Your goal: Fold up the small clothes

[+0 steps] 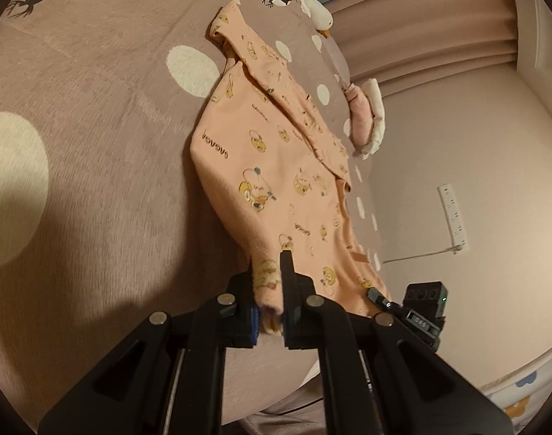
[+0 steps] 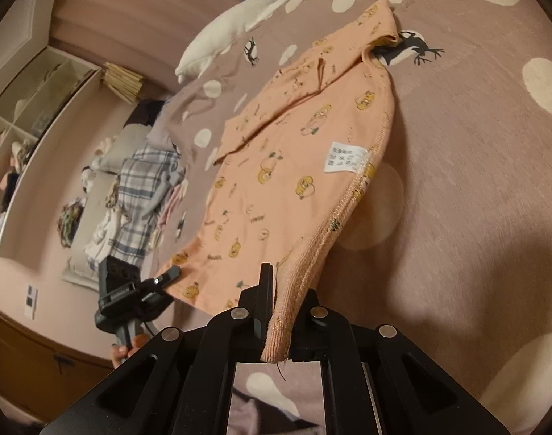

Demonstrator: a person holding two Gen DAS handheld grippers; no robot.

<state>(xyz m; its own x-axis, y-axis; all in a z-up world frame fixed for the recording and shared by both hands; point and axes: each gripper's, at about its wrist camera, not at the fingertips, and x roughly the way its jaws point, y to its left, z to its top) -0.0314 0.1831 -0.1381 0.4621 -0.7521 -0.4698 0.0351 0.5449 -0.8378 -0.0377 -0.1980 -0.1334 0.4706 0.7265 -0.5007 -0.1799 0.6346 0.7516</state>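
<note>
A small peach shirt [image 1: 276, 166] with yellow cartoon prints lies stretched over a mauve bedspread [image 1: 94, 145] with cream dots. My left gripper [image 1: 268, 282] is shut on one bottom corner of the shirt and holds it lifted. My right gripper [image 2: 281, 304] is shut on the other bottom corner, where the stitched hem [image 2: 344, 210] and a white care label [image 2: 343, 157] show. The shirt [image 2: 294, 145] hangs taut between both grippers; its far end with a folded-in sleeve [image 1: 276, 83] rests on the bed. The other gripper shows in each view, the right one [image 1: 381, 301] and the left one [image 2: 167, 275].
A white plush toy [image 2: 236, 25] lies at the head of the bed. A pink and white item [image 1: 366, 116] sits at the bed edge. A pile of clothes with a plaid piece [image 2: 141, 188] lies beside the bed, near shelves [image 2: 33, 108]. A power strip [image 1: 453, 214] lies on the floor.
</note>
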